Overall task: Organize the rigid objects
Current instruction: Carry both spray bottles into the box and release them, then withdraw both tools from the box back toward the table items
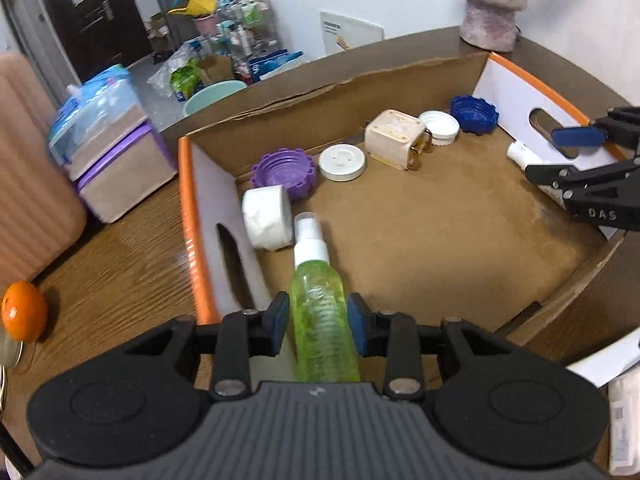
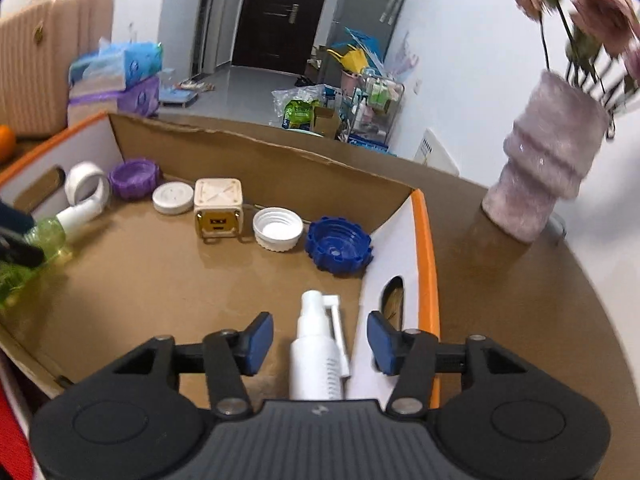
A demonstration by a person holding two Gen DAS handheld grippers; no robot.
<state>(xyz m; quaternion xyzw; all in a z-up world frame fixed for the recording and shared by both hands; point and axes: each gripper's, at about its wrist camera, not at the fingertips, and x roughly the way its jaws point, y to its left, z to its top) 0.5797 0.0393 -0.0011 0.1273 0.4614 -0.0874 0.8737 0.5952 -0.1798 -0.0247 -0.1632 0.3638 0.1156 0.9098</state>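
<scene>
A cardboard box (image 1: pixel 420 216) with orange-edged white ends holds the objects. My left gripper (image 1: pixel 319 326) is shut on a green spray bottle (image 1: pixel 320 312), held over the box's left end beside a white tape roll (image 1: pixel 267 216). My right gripper (image 2: pixel 320 342) is open around a white spray bottle (image 2: pixel 318 352) that lies by the box's right end wall; the pads do not touch it. Along the back wall sit a purple cap (image 1: pixel 285 172), a white lid (image 1: pixel 342 161), a cream cube (image 1: pixel 394 138), a white cap (image 1: pixel 439 126) and a blue cap (image 1: pixel 474 114).
The box (image 2: pixel 160 280) stands on a wooden table (image 1: pixel 112 280). An orange (image 1: pixel 23 312) lies at the table's left. A fuzzy pink vase (image 2: pixel 548 160) stands beyond the box's right end. Tissue packs (image 1: pixel 104 136) and a pink suitcase (image 1: pixel 28 184) sit at the left.
</scene>
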